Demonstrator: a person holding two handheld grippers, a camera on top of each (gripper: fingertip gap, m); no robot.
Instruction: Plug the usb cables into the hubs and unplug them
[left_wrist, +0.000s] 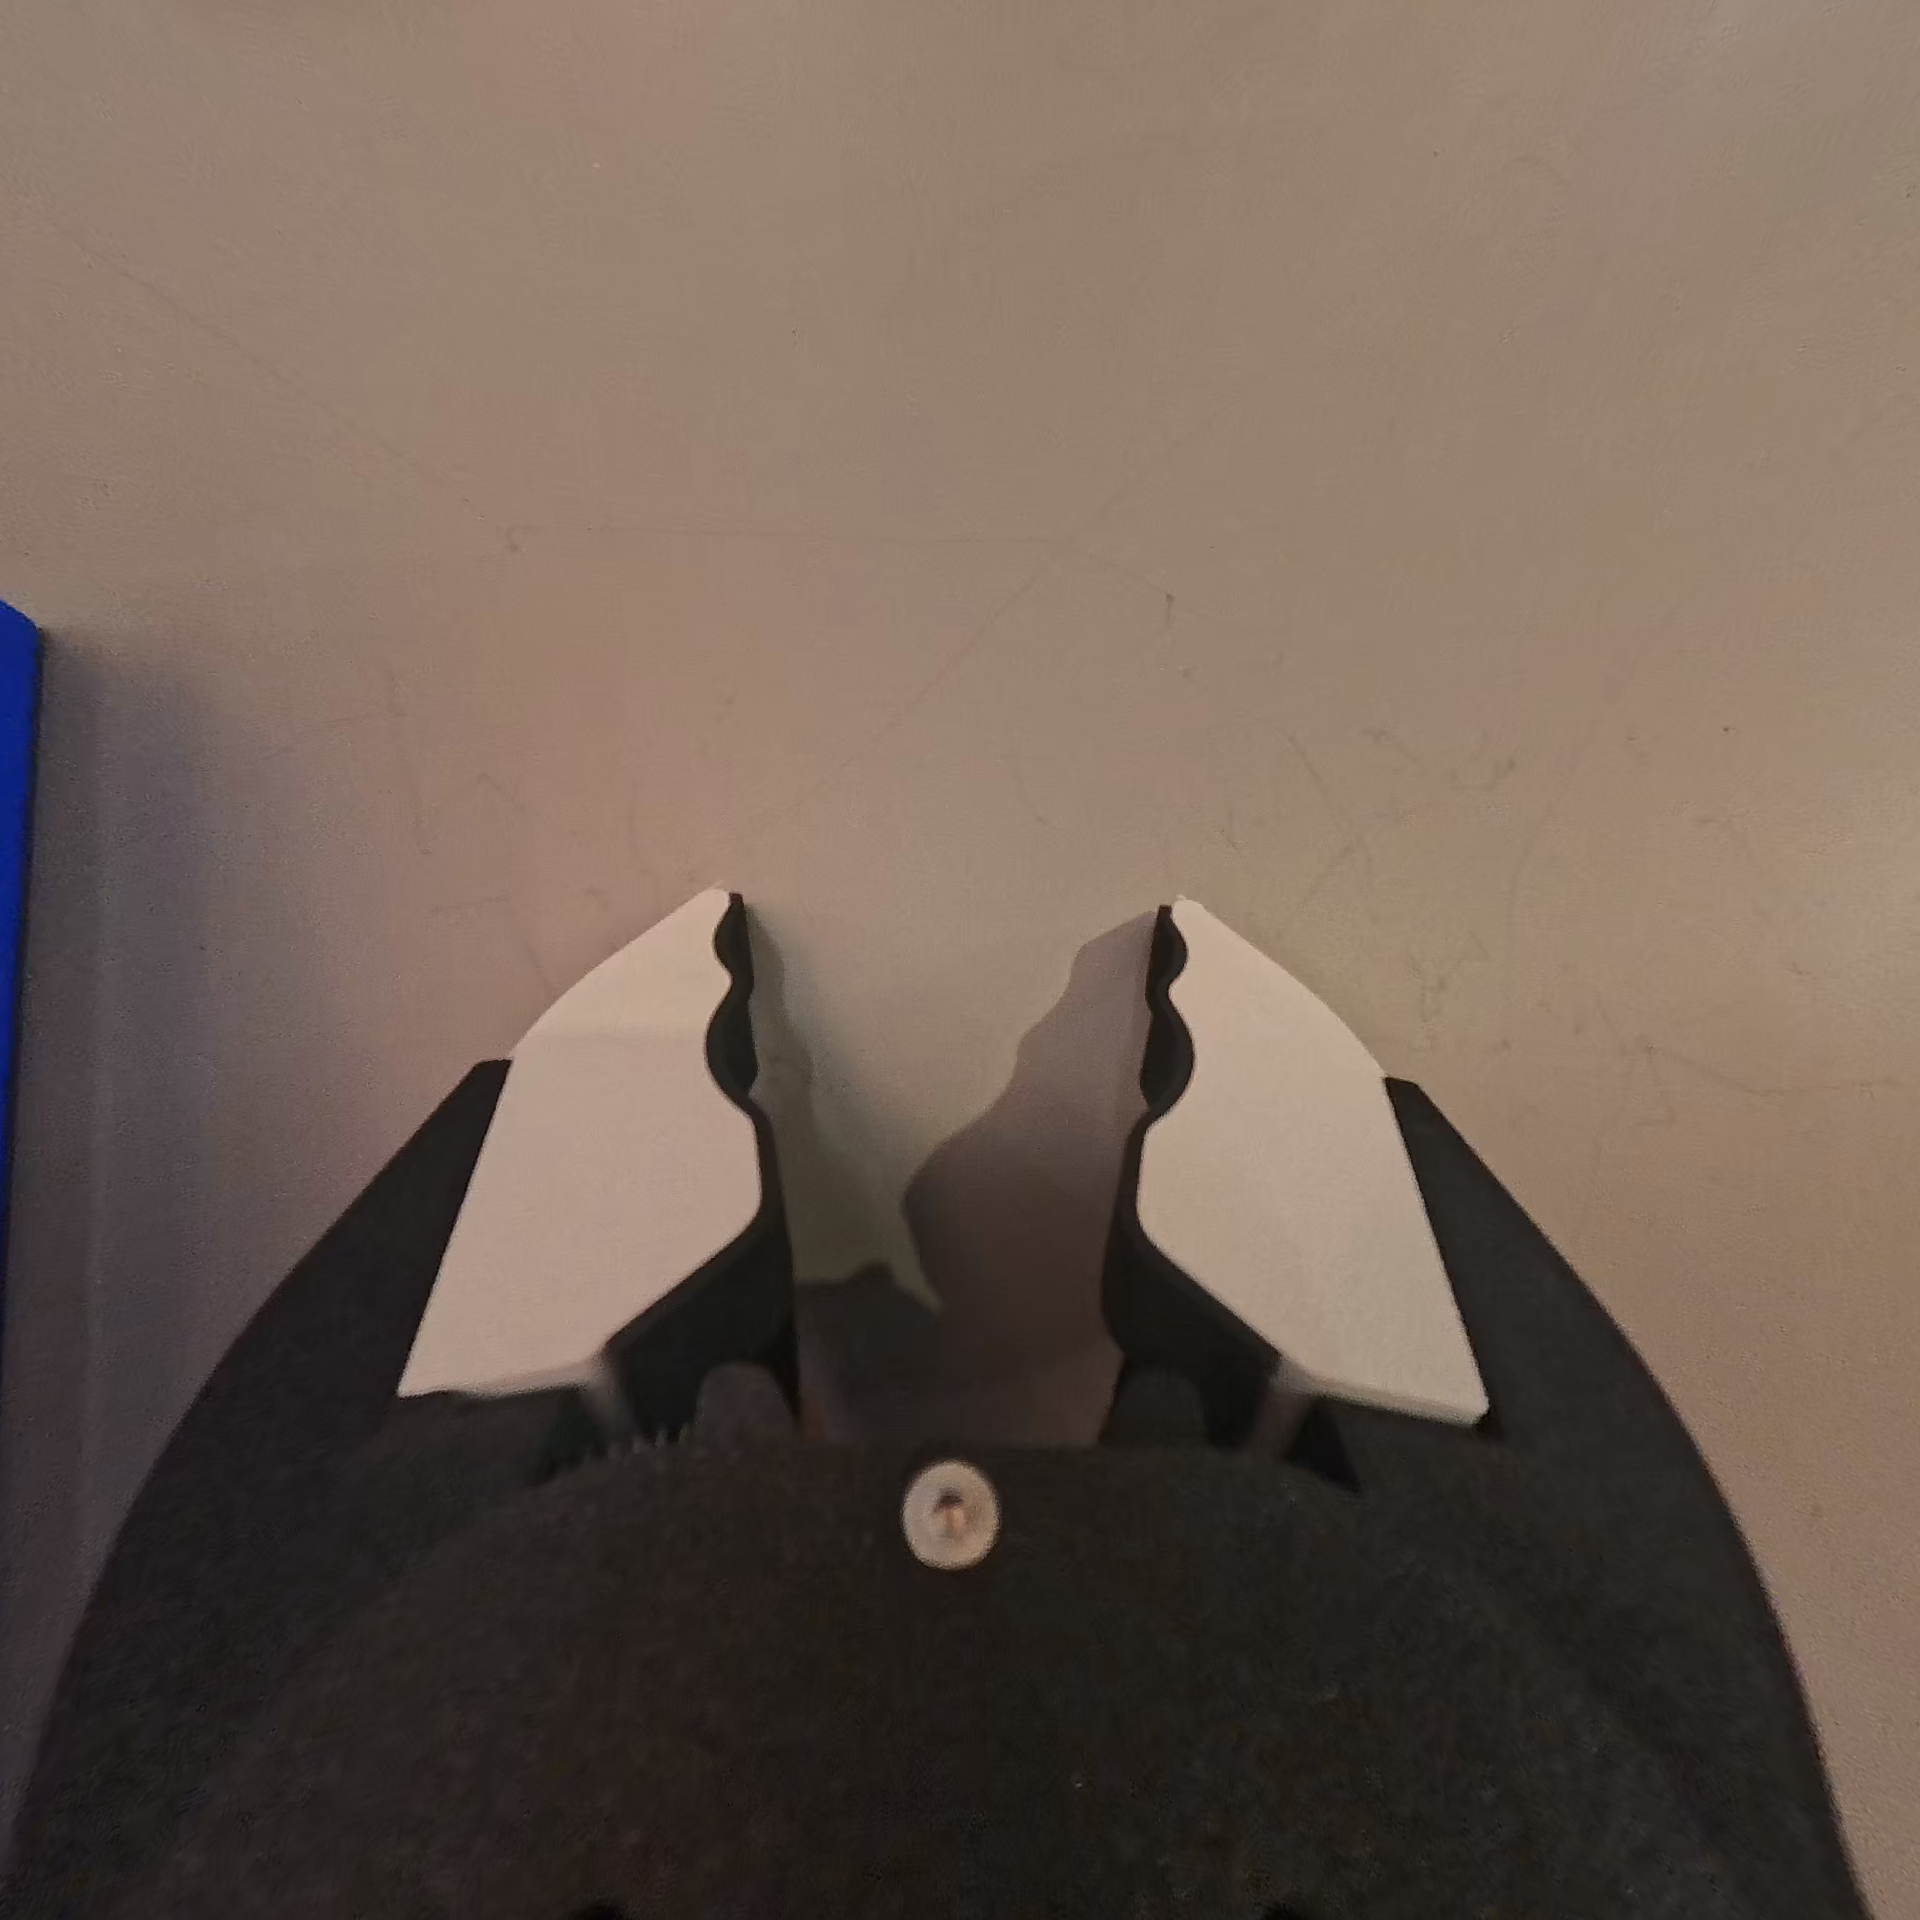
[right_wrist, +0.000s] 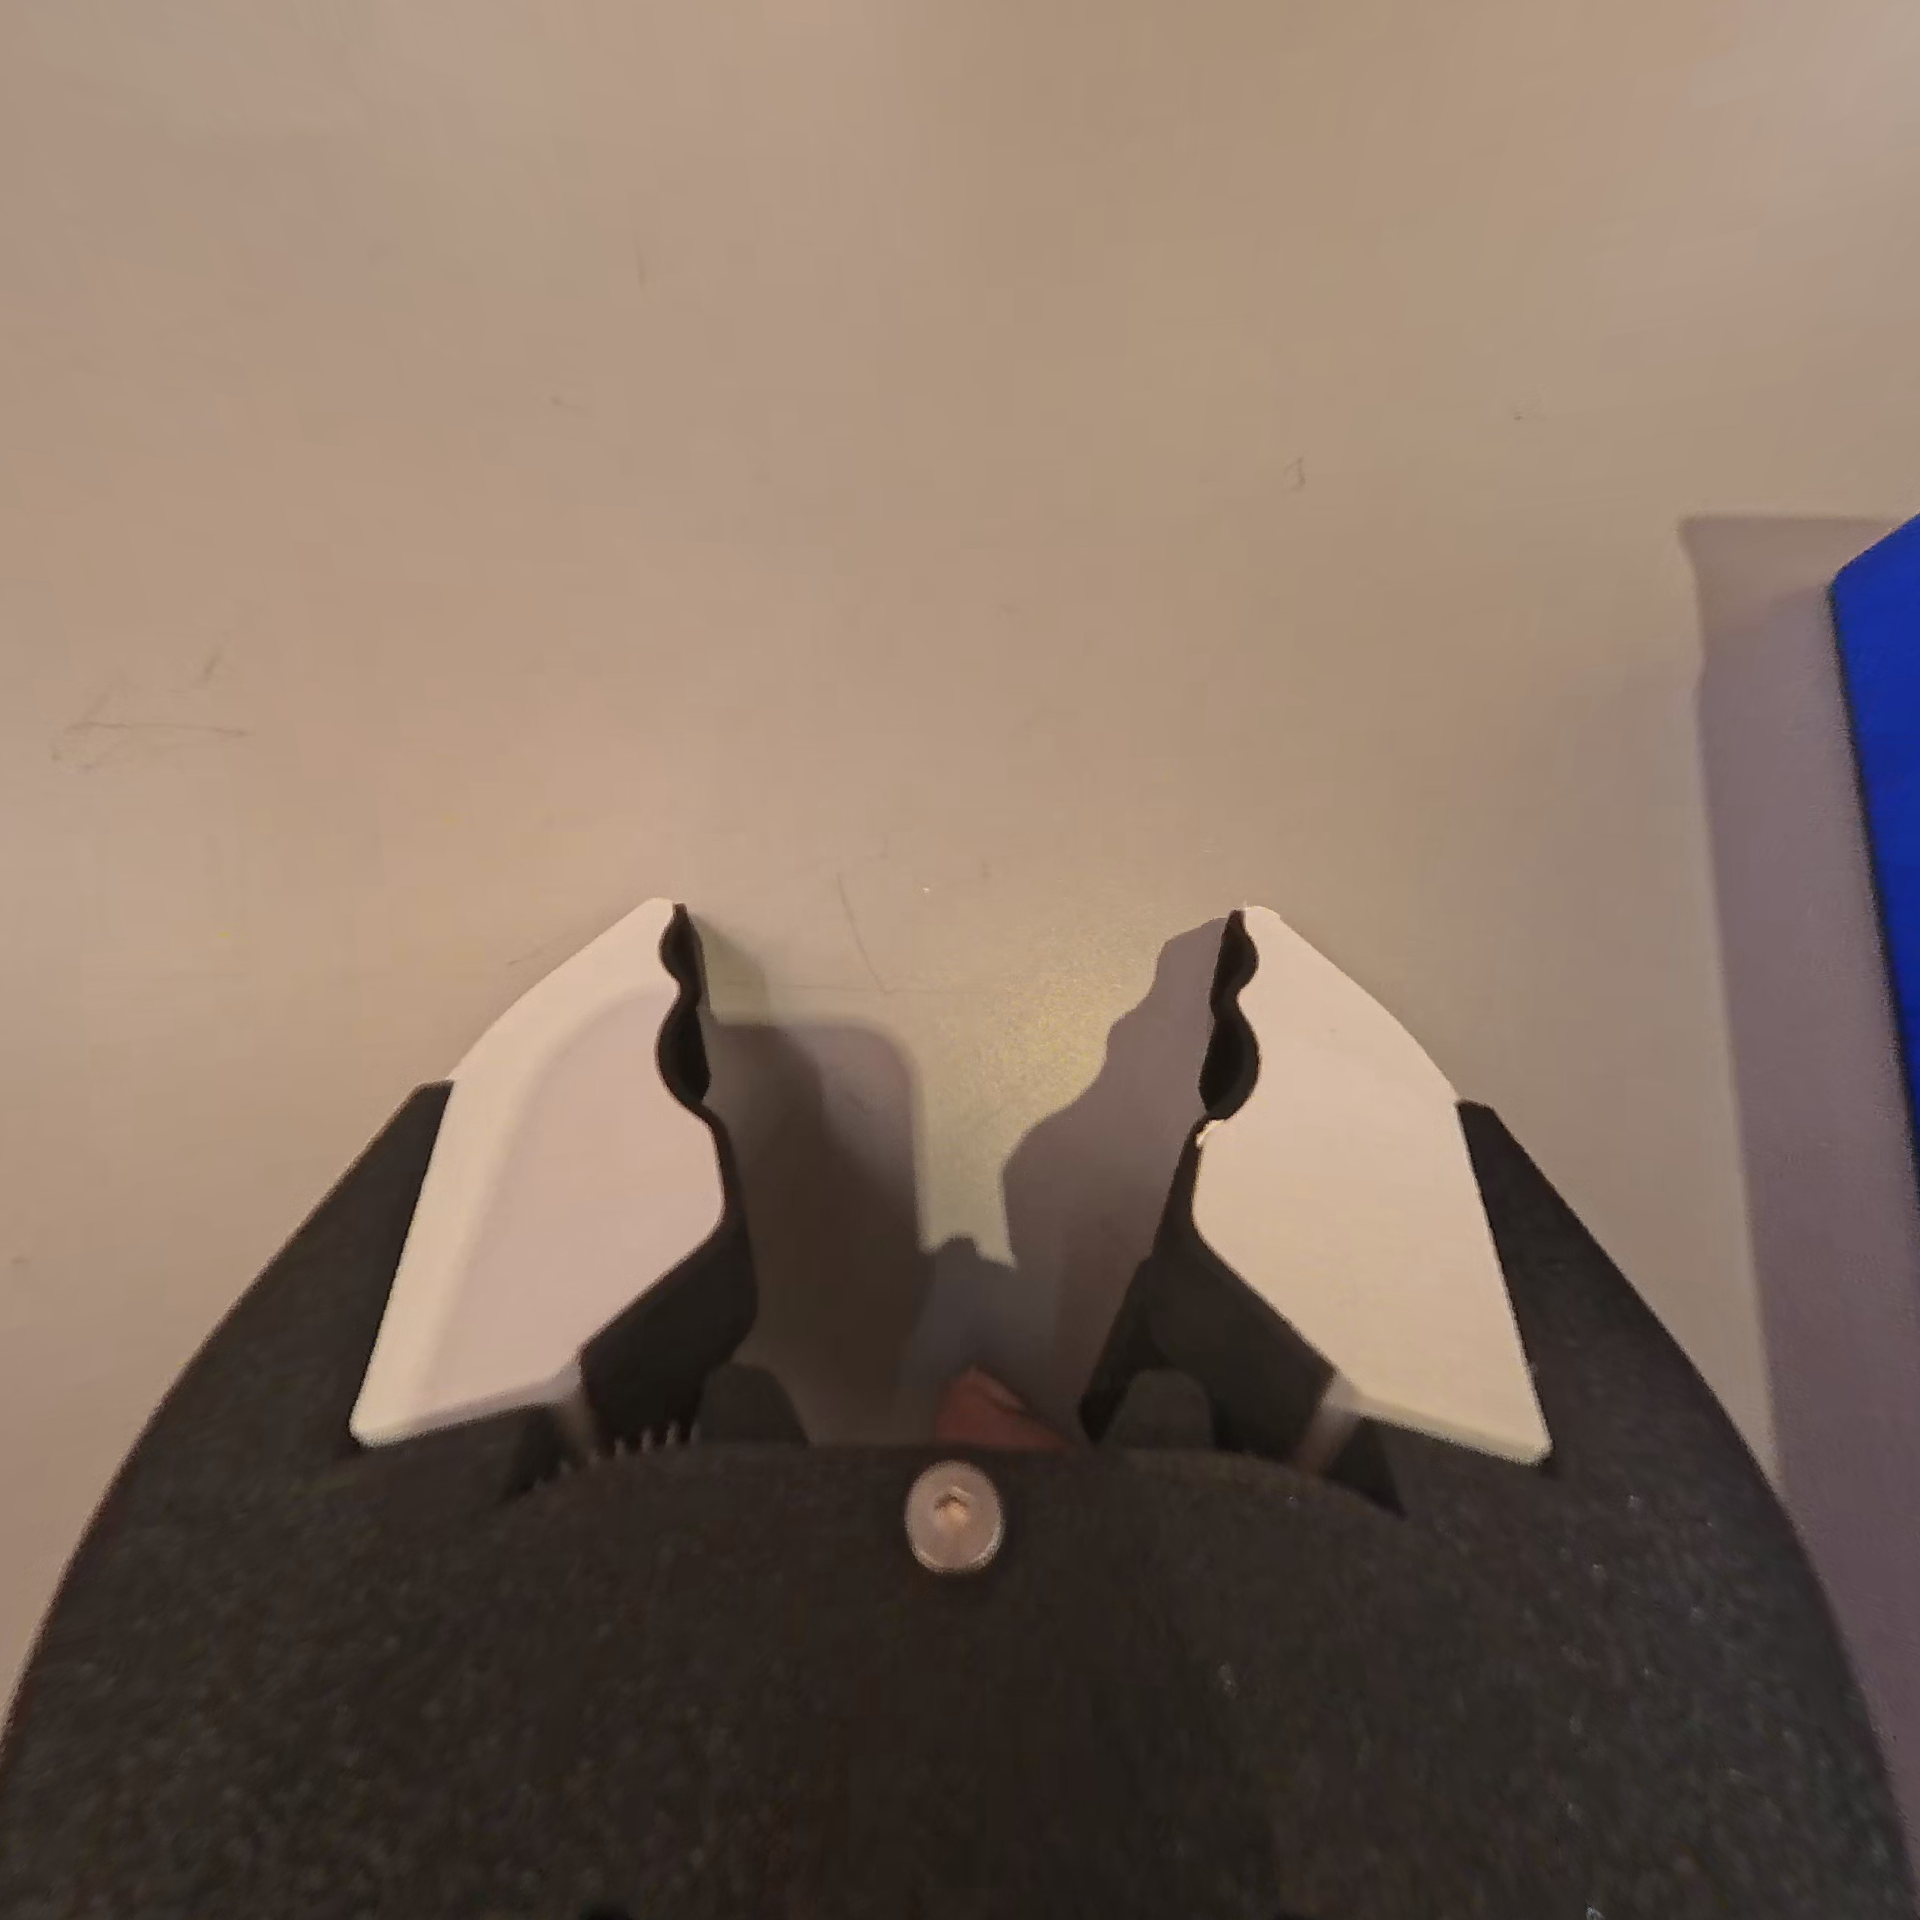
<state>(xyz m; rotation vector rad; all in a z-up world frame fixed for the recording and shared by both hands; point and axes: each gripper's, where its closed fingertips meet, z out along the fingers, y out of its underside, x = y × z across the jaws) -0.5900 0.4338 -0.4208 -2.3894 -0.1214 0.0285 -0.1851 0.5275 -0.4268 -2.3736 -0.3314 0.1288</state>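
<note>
No USB cable or hub shows in either view. My left gripper (left_wrist: 951, 909) is open and empty, its white fingers with black pads held close over a plain beige tabletop (left_wrist: 935, 416). My right gripper (right_wrist: 956, 920) is also open and empty, close over the same kind of beige surface (right_wrist: 831, 416). Each gripper casts a shadow on the surface between its fingers.
A blue flat object (left_wrist: 16, 883) lies at the left edge of the left wrist view. A blue flat object (right_wrist: 1886, 810) lies at the right edge of the right wrist view. The beige surface carries faint scratches.
</note>
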